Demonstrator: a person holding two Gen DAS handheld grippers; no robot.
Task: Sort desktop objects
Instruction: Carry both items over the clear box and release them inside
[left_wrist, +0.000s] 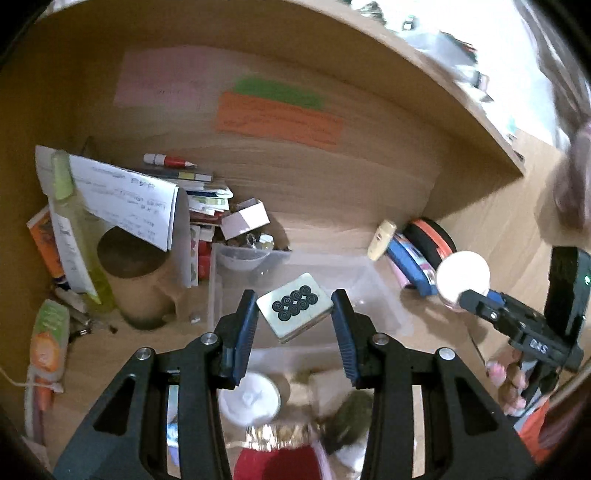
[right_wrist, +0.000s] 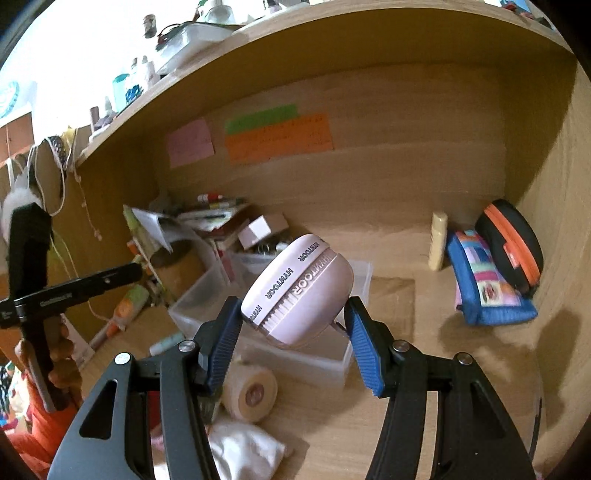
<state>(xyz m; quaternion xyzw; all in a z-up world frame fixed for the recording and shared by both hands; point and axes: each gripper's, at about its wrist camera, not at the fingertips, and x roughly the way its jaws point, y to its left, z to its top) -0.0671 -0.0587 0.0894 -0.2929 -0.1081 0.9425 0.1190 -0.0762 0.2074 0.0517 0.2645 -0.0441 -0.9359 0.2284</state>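
Two hand-held grippers were at work over the wooden surface (right_wrist: 424, 387) inside a desk alcove. The left hand-held gripper (left_wrist: 294, 328) had its blue pads spread, with a cream mahjong tile (left_wrist: 293, 311) marked with eight dark circles lying tilted between them; whether the pads touched the tile could not be told, and a gap showed on each side. The tile sat above a clear plastic bin (left_wrist: 373, 280) resting on the surface.

The right hand-held gripper (right_wrist: 293, 339) was clenched on a pink round device (right_wrist: 299, 291) printed with "HYWTOOR", tilted and pinched between both pads, above the same clear bin (right_wrist: 343, 358). In the left view that device (left_wrist: 463, 280) showed as a pale disc held at the right.

Against the back wall stood a cream tube (right_wrist: 437, 240), leaning beside a blue patterned pouch (right_wrist: 487, 288) and a black case with an orange zipper (right_wrist: 511, 247). A roll of tan tape (right_wrist: 251, 393) lay near the bin's front, with a white cloth (right_wrist: 247, 450) just before it. At the left, a brown mug (left_wrist: 136, 280) stood among papers and a yellow-green bottle (left_wrist: 79, 229). Pink, green and orange notes (right_wrist: 277, 136) were stuck on the back panel.
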